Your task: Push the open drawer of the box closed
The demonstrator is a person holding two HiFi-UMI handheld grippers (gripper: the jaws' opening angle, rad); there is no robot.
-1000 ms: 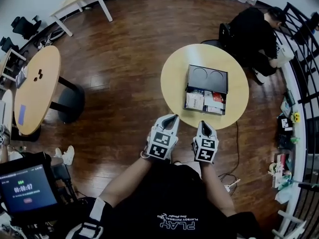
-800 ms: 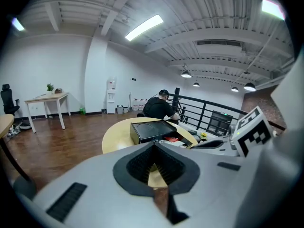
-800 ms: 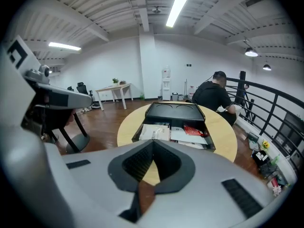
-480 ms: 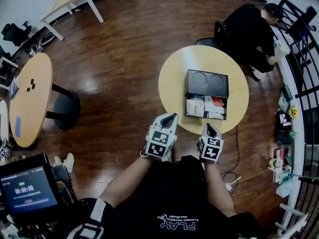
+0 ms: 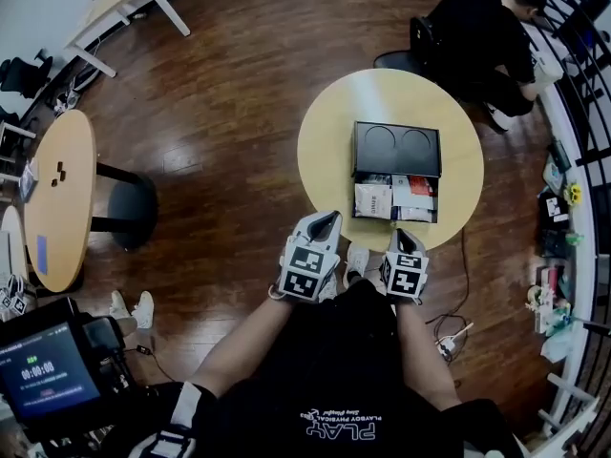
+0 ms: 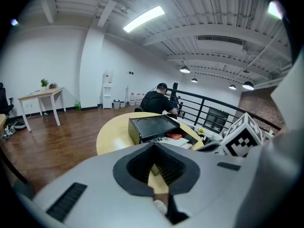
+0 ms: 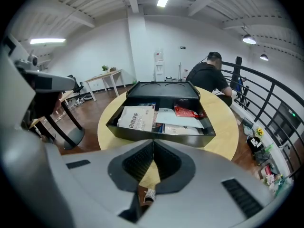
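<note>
One dark plank floor [image 5: 229, 113] fills most of the head view, and on it stands a round, pale wooden table [image 5: 325, 151]. Well off to the left is a second round table [image 5: 57, 198], and a person in black [image 5: 482, 36] sits at the far side of the near table, back turned.

On the near table lies a black box [image 5: 396, 149], its top pressed with two round hollows. Its drawer [image 5: 395, 198] is pulled out toward the wearer and stands open, the front wall close to the table's near edge. In the right gripper view the box [image 7: 164, 89] is dead ahead and the drawer [image 7: 161, 120] shows its load: a white printed booklet [image 7: 136, 118] at the left, pale sheets in the middle, and a red packet [image 7: 186, 111] toward the back right. In the left gripper view the box [image 6: 149, 127] sits ahead and a little right, seen cornerwise.

The left gripper [image 5: 327, 218] hovers at the table's near rim, left of the drawer and not touching it. Its jaws are pressed together at the tips with nothing between them [image 6: 153, 151]. The right gripper [image 5: 403, 233] hangs just short of the drawer front, apart from it. Its jaws are likewise clenched tip to tip on nothing [image 7: 153, 146].
</note>
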